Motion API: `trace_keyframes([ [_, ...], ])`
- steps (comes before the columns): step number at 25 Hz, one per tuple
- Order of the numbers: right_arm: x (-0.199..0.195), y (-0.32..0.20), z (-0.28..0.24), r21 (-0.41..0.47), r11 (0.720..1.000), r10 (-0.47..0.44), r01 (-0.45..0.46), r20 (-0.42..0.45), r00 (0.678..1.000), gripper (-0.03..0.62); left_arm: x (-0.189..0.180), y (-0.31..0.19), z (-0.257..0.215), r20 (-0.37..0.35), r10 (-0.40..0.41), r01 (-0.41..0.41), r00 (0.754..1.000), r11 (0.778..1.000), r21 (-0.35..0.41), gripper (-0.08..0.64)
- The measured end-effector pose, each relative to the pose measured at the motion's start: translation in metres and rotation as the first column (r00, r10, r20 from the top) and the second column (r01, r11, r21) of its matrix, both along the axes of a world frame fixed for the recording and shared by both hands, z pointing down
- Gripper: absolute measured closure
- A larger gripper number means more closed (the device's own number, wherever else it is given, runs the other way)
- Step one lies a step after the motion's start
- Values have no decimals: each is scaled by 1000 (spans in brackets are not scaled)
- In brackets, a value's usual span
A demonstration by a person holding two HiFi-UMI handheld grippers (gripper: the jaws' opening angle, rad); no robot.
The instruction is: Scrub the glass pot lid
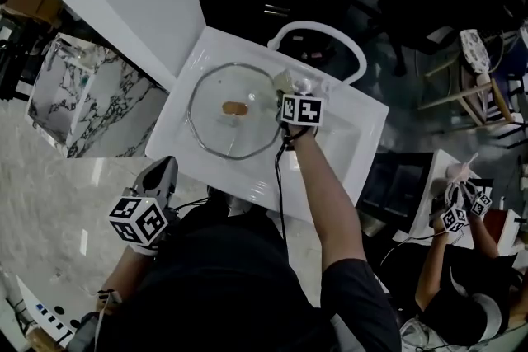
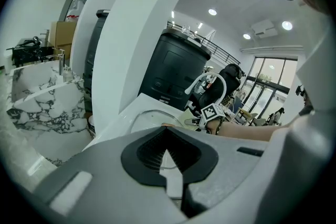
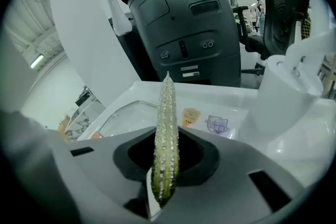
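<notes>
glass pot lid (image 1: 216, 126) flat in the basin of the white sink (image 1: 363, 132), brown knob (image 1: 235, 107) at its middle. right gripper (image 1: 290, 85) at the lid's right rim, near the arched faucet (image 1: 330, 30), jaws clamped on a yellow-green scouring sponge (image 3: 166, 134) seen edge-on. left gripper (image 1: 165, 167) back over the marble counter (image 1: 49, 194), well apart from the lid, jaws pressed together on nothing.

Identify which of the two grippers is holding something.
The right gripper, over the sink: its jaws clamp a yellow-green scrubbing pad edge-on. The left gripper, held back from the sink, is shut on nothing.
</notes>
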State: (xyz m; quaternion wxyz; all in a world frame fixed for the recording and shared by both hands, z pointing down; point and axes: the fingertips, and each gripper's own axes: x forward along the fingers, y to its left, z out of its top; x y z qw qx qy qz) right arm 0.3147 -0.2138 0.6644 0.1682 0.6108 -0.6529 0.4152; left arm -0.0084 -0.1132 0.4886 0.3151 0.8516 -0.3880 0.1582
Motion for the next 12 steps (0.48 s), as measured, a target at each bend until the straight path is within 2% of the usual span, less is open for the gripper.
trace_keyframes([
  [2,-12,2,-12,52,999,2,-5,54,999,526,0,0,-1,-8,-3,3,1000,1000,-1,560],
  [6,-62,12,-29,122,991,-66,47,159,985,526,-5,2,0,-26,-24,23,999,1000,-11,560],
  [8,-79,21,-28,127,991,-75,52,187,979,526,-9,4,-1,-28,-37,37,999,999,-3,560],
  [12,-101,42,-13,102,995,-27,0,260,965,526,-22,7,-3,-12,-67,67,998,998,22,560],
])
